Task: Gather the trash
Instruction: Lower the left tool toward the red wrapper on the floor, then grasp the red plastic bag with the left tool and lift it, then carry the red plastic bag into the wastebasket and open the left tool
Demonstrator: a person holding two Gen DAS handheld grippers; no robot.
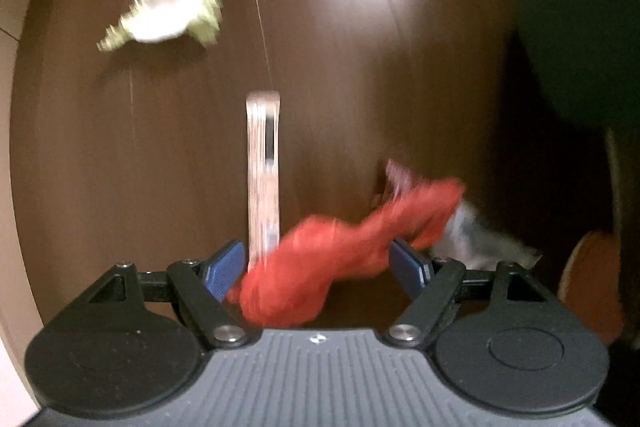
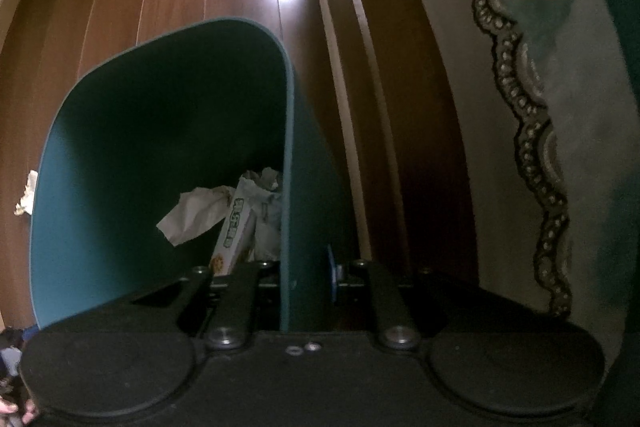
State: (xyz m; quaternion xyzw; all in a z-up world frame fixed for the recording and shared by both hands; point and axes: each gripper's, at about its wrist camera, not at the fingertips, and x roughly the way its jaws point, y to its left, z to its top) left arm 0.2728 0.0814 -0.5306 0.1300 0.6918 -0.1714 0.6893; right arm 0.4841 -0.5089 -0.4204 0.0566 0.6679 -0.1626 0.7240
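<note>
In the left wrist view my left gripper [image 1: 318,263] is open, its blue pads [image 1: 224,269] wide apart. A crumpled red wrapper [image 1: 340,251] lies blurred between and over them; whether it touches a pad I cannot tell. A clear flat strip [image 1: 263,171] lies ahead on the brown floor, and a white-and-green crumpled paper [image 1: 168,11] lies far left. In the right wrist view my right gripper [image 2: 296,275] is shut on the right wall of the teal bin [image 2: 160,131]. The bin holds crumpled paper [image 2: 192,215] and a small carton [image 2: 236,235].
A silvery wrapper [image 1: 476,235] lies right of the red one. The bin's dark side [image 1: 580,19] fills the upper right of the left wrist view. A patterned rug [image 2: 560,107] and a wooden threshold [image 2: 360,67] lie right of the bin. A paper scrap [image 2: 27,193] lies left of it.
</note>
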